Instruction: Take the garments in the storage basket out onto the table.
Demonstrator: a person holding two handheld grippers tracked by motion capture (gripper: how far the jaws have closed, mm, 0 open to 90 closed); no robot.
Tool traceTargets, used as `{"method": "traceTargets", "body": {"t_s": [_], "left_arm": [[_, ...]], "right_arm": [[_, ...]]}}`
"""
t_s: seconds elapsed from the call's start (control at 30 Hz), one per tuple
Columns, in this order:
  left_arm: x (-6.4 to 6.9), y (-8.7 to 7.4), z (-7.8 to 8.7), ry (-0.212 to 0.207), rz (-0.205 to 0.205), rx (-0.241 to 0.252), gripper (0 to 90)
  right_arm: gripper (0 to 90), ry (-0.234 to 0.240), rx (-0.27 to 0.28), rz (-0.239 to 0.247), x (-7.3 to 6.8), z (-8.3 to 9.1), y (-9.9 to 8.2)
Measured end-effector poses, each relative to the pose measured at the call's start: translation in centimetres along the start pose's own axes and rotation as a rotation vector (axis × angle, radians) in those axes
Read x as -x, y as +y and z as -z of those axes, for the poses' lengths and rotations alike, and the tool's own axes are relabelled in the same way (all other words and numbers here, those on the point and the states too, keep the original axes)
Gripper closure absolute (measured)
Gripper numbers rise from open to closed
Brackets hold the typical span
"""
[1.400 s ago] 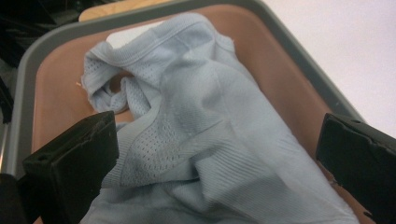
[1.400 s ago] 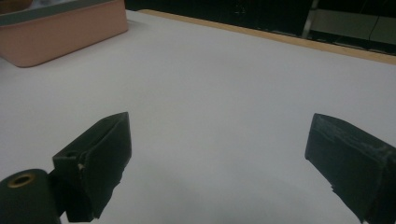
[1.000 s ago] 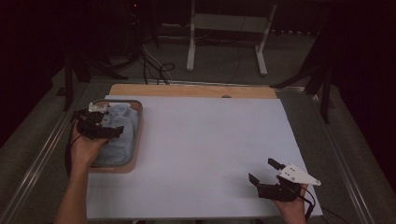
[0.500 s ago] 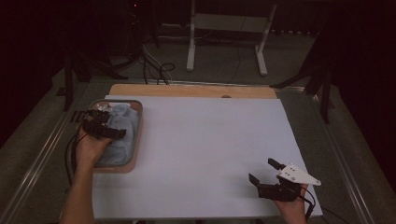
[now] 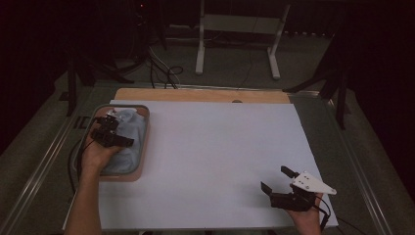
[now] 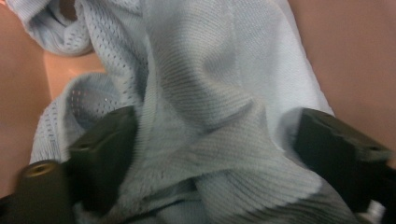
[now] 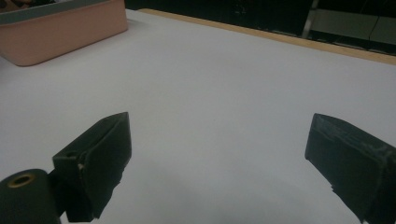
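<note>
1. We lower our left gripper (image 5: 113,131) into the pink rectangular plastic tray (image 5: 143,147) at the table's left edge, where the pale blue knitted cloth (image 6: 210,107) lies bunched.
2. Its jaws have just been closing, a fold between them, not yet pinched.
3. Our right gripper (image 5: 278,180) rests wide open, empty, on the white sheet (image 5: 220,147), kept clear.

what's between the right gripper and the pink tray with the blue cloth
Nothing: in the high view, bare white table cover runs from the right gripper to the pink tray holding the light blue cloth. The right gripper view shows the same bare stretch.
</note>
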State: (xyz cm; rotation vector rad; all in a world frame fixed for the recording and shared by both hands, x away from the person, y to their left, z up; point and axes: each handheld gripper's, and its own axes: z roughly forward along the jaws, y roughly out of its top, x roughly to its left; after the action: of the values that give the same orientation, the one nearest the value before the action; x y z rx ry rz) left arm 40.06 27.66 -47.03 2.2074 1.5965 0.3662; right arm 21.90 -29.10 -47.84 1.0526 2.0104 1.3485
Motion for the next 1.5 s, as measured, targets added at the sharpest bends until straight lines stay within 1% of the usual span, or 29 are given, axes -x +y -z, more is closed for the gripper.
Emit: {"method": "traceTargets", "body": {"t_s": [0.03, 0.07, 0.17, 0.27, 0.3, 0.37, 0.4, 0.43, 0.6, 0.77, 1.07, 1.17, 1.33, 1.5], "left_arm": [[0.0, 0.0, 0.0, -0.001, -0.002, -0.003, 20.1], [0.0, 0.0, 0.0, -0.003, -0.005, -0.007, 25.2], [0.1, 0.0, 0.0, -0.011, -0.012, -0.017, 44.1], [0.1, 0.0, 0.1, -0.012, -0.012, -0.01, 58.9], [0.0, 0.0, 0.3, -0.023, -0.003, -0.002, 58.9], [-0.1, 0.0, 0.6, -0.051, 0.009, 0.015, 70.3], [-0.1, 0.0, 0.7, -0.055, 0.009, 0.021, 76.1], [-0.1, 0.0, 0.7, -0.055, 0.009, 0.021, 78.1], [-0.1, 0.0, 1.2, -0.064, 0.011, 0.042, 80.2], [-0.1, -0.1, 1.9, -0.062, 0.008, 0.065, 80.4], [-0.4, -0.3, 2.8, -0.074, 0.032, 0.103, 80.3], [-0.4, -0.4, 3.1, -0.072, 0.027, 0.114, 80.3], [-0.6, -0.6, 3.7, -0.07, 0.033, 0.138, 80.3], [-0.5, -0.7, 4.3, -0.066, 0.025, 0.156, 80.3]], "right_arm": [[7.2, 0.0, 0.0, 0.0, 0.0, 0.0, 0.0], [7.2, 0.0, 0.0, 0.0, 0.0, 0.0, 0.0], [7.2, 0.003, -0.001, -0.001, 0.0, 0.0, 0.0], [7.2, -0.001, -0.001, 0.0, 0.0, 0.0, 0.0], [7.2, -0.001, 0.0, 0.001, 0.0, 0.0, 0.0], [7.2, 0.004, -0.001, 0.0, 0.1, 0.1, 0.0], [7.2, 0.003, -0.002, 0.002, 0.1, 0.0, 0.0], [7.2, 0.003, -0.002, 0.002, 0.1, 0.0, 0.0], [7.2, 0.0, -0.002, 0.001, 0.1, 0.0, 0.0], [7.2, 0.0, -0.005, 0.001, 0.1, 0.0, 0.0], [7.2, 0.0, -0.006, 0.001, 0.1, -0.1, -0.1], [7.2, 0.0, -0.006, 0.001, 0.1, 0.0, -0.1], [7.2, -0.005, -0.005, 0.0, 0.1, 0.0, -0.1], [7.2, -0.002, -0.003, -0.004, 0.1, 0.0, -0.1]]}}
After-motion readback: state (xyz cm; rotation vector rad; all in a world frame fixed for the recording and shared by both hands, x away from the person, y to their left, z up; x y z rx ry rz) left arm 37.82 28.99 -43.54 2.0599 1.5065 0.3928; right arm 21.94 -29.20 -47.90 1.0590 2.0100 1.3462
